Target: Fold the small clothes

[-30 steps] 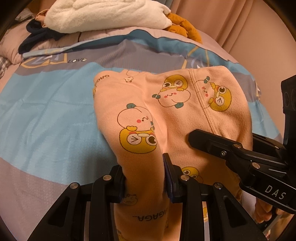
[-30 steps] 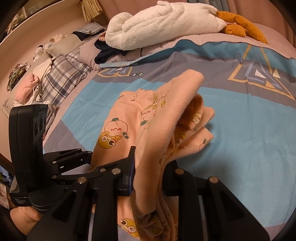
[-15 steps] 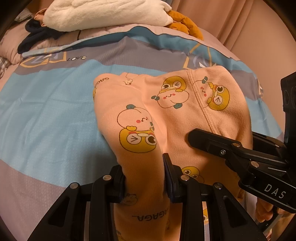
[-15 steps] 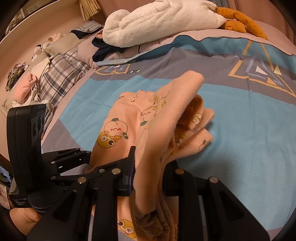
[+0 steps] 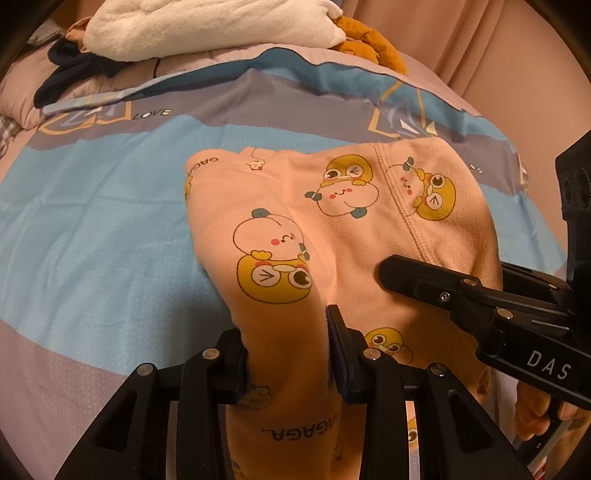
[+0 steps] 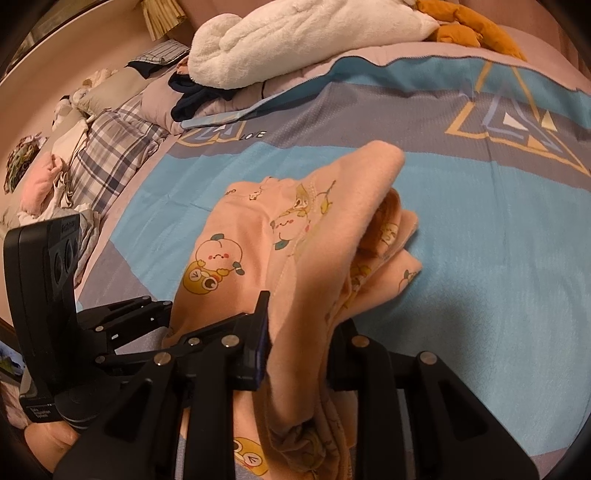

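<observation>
A small pink garment (image 5: 354, 221) printed with yellow cartoon ducks is held up over the blue and grey bedspread (image 5: 92, 229). My left gripper (image 5: 288, 350) is shut on its near left edge. My right gripper (image 6: 299, 332) is shut on its near right edge, with the cloth (image 6: 303, 236) draped forward over the fingers and folded layers hanging to the right. The right gripper also shows in the left wrist view (image 5: 461, 291), and the left gripper shows at the left of the right wrist view (image 6: 125, 314).
A white fluffy blanket (image 6: 303, 37) and an orange plush toy (image 6: 469, 29) lie at the head of the bed. Dark clothes (image 6: 195, 92), a plaid cloth (image 6: 110, 147) and a heap of laundry (image 6: 48, 177) lie at the far left. A curtain (image 5: 461, 48) hangs at the right.
Both grippers, still shut on the garment, have shifted slightly forward over the bed. The garment keeps its shape.
</observation>
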`<state>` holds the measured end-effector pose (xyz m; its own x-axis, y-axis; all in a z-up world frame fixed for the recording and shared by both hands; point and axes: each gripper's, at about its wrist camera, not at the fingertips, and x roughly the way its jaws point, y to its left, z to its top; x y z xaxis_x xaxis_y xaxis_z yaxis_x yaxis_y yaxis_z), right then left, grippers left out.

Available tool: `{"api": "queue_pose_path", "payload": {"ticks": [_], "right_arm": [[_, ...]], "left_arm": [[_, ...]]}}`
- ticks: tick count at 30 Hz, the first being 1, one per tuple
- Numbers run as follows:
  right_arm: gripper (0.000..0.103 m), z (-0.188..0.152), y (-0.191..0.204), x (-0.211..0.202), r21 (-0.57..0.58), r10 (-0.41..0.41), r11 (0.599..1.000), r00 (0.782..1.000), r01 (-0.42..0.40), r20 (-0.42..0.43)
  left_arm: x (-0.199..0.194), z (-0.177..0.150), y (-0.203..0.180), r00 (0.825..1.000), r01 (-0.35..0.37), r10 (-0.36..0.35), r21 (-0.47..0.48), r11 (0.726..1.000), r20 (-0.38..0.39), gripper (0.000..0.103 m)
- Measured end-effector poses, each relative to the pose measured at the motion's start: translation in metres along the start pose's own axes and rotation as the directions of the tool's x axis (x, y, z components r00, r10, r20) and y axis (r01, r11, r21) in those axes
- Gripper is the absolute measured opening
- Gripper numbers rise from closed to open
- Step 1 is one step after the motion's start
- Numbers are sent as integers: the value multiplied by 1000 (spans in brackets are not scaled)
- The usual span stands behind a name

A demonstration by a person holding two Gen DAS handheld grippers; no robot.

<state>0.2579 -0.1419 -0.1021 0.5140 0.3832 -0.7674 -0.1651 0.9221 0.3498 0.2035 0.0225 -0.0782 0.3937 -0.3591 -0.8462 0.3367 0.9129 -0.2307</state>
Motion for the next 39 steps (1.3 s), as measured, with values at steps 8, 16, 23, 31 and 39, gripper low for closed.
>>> {"api": "queue_pose_path", "payload": {"ticks": [8, 16, 23, 31, 39], "right_arm": [[27, -1, -7, 4, 40, 9, 999, 1000, -8, -15], [27, -4, -12, 6, 66, 10, 998, 999, -8, -30], [29, -2, -11, 6, 58, 0, 998, 999, 3, -46], [30, 0, -11, 6, 59, -13, 998, 998, 17, -62], [36, -1, -15, 4, 70, -22, 997, 997, 27, -71]], "left_arm": [[1, 0, 1, 1000, 1, -1, -4, 1000, -6, 37], [3, 1, -2, 1000, -19, 19, 1, 1000, -22, 40], [5, 3, 0, 999, -24, 23, -15, 1000, -35, 44], [5, 3, 0, 999, -38, 38, -7, 999, -37, 45], [4, 3, -2, 997, -71, 71, -5, 997, -42, 53]]}}
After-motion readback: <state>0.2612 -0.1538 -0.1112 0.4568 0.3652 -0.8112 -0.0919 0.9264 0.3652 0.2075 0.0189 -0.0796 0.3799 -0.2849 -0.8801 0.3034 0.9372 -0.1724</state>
